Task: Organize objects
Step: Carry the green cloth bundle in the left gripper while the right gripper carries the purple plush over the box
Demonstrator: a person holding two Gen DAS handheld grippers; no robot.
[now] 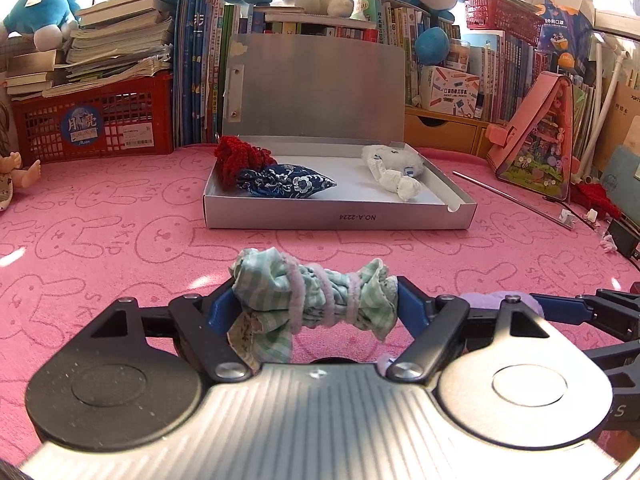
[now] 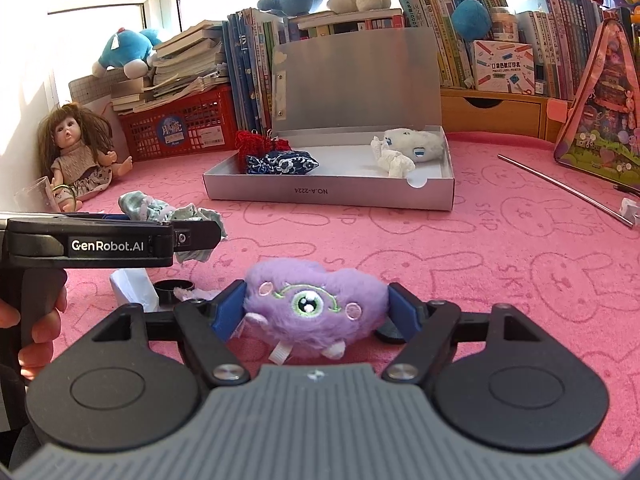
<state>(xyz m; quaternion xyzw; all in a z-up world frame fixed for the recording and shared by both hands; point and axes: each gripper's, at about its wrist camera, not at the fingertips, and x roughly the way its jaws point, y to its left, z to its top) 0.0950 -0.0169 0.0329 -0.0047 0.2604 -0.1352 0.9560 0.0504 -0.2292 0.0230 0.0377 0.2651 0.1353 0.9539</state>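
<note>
My left gripper [image 1: 316, 300] is shut on a green checked cloth bundle [image 1: 312, 296] tied with pink cord, held above the pink mat. My right gripper [image 2: 316, 308] is shut on a purple one-eyed plush [image 2: 316, 304]. An open silver box [image 1: 340, 216] [image 2: 328, 196] sits ahead with its lid up. It holds a red knitted piece [image 1: 240, 158], a blue floral pouch [image 1: 286, 186] and a white plush [image 1: 394, 164]. The left gripper and its cloth bundle [image 2: 168, 212] show at the left of the right wrist view.
A doll [image 2: 78, 148] sits at the far left by a red crate [image 1: 96, 120]. Books and plush toys line the back. A metal rod [image 1: 516, 200] and a pink house-shaped case [image 1: 540, 148] lie to the right. A small black ring [image 2: 172, 288] lies near my right gripper.
</note>
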